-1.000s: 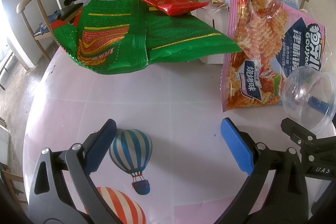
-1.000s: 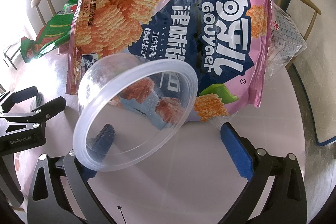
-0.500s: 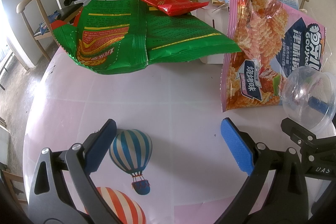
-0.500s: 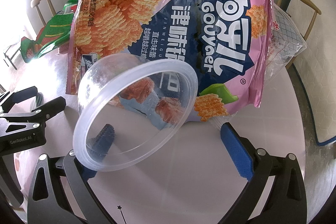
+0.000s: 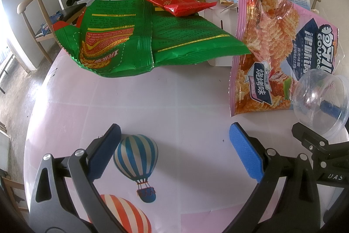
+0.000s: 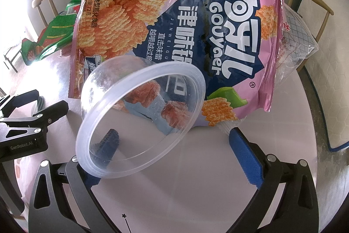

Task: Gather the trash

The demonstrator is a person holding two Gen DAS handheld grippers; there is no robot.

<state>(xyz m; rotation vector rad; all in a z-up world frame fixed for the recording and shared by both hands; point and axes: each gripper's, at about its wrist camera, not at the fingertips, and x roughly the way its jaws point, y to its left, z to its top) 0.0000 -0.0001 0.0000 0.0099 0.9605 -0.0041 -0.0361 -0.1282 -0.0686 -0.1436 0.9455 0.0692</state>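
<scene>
My left gripper [image 5: 174, 130] is open low over the pink round table [image 5: 135, 102], with nothing between its blue pads. Beyond it lies a large green snack bag [image 5: 139, 36] with a red packet [image 5: 174, 1] on top. A pink chip bag [image 5: 268, 54] leans at the right, and fills the right wrist view [image 6: 185, 32]. My right gripper [image 6: 172, 132] is open. A clear plastic cup [image 6: 141, 115] hangs tilted over its left finger, whose blue pad shows through the wall. The same cup [image 5: 318, 102] appears at the right edge of the left wrist view.
A white box [image 5: 220, 16] sits behind the bags, with more wrappers and clutter beyond it. A clear plastic bag [image 6: 298, 36] lies behind the pink bag at the right. Wooden chairs [image 5: 30, 14] stand around the table. A hot-air balloon print [image 5: 137, 154] marks the cloth.
</scene>
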